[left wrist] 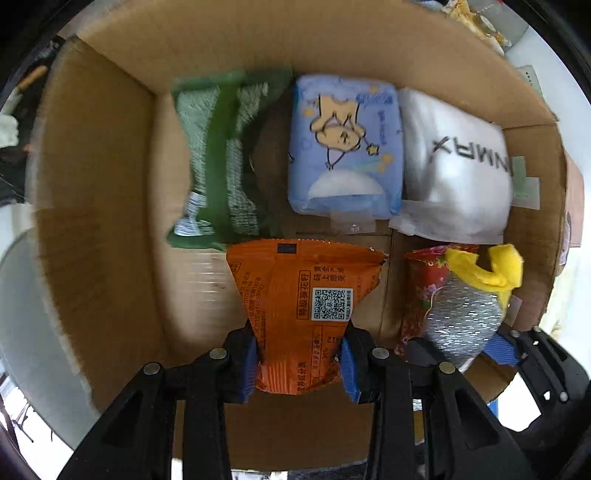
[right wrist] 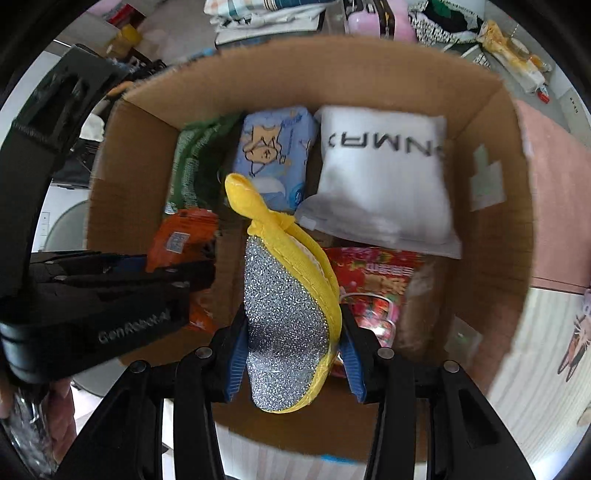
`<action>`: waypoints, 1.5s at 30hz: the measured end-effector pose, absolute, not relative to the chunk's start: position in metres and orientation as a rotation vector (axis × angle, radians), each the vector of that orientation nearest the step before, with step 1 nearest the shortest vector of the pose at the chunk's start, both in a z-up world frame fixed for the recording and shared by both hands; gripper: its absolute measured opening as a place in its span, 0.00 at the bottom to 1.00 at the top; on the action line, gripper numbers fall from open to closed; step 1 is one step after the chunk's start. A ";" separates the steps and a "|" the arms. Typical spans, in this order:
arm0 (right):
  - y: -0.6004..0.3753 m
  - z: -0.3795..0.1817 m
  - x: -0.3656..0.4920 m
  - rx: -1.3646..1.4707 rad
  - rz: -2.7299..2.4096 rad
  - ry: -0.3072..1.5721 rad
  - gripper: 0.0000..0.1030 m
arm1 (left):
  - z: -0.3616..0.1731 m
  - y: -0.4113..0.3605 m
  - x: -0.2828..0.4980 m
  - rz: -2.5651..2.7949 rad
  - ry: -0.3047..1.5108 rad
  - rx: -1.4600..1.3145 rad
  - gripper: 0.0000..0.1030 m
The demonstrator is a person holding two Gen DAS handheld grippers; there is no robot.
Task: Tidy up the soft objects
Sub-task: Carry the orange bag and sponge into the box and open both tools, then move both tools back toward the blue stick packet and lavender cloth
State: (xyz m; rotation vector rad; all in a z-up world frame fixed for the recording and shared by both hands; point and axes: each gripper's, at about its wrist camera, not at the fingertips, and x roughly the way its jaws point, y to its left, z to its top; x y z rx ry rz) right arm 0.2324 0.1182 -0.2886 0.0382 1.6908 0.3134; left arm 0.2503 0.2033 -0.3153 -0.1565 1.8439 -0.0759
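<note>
My left gripper (left wrist: 297,363) is shut on an orange snack packet (left wrist: 303,302) and holds it over the open cardboard box (left wrist: 96,221). My right gripper (right wrist: 291,354) is shut on a silver glitter scrub pad with yellow trim (right wrist: 284,314), also over the box (right wrist: 491,221); it shows in the left wrist view (left wrist: 465,317) too. In the box lie a green packet (left wrist: 218,158), a blue tissue pack with a bear (left wrist: 343,147), a white pillow-like pack (left wrist: 454,166) and a red floral packet (left wrist: 421,288).
The box walls rise on all sides. Behind the box are folded cloths and clutter (right wrist: 266,14). A pink surface (right wrist: 554,206) lies to the right. The left gripper's body (right wrist: 92,295) crosses the right wrist view at the left.
</note>
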 end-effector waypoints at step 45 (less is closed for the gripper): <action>0.057 -0.148 0.153 0.009 0.264 1.468 1.00 | -0.152 0.200 0.145 0.077 1.431 -0.108 0.99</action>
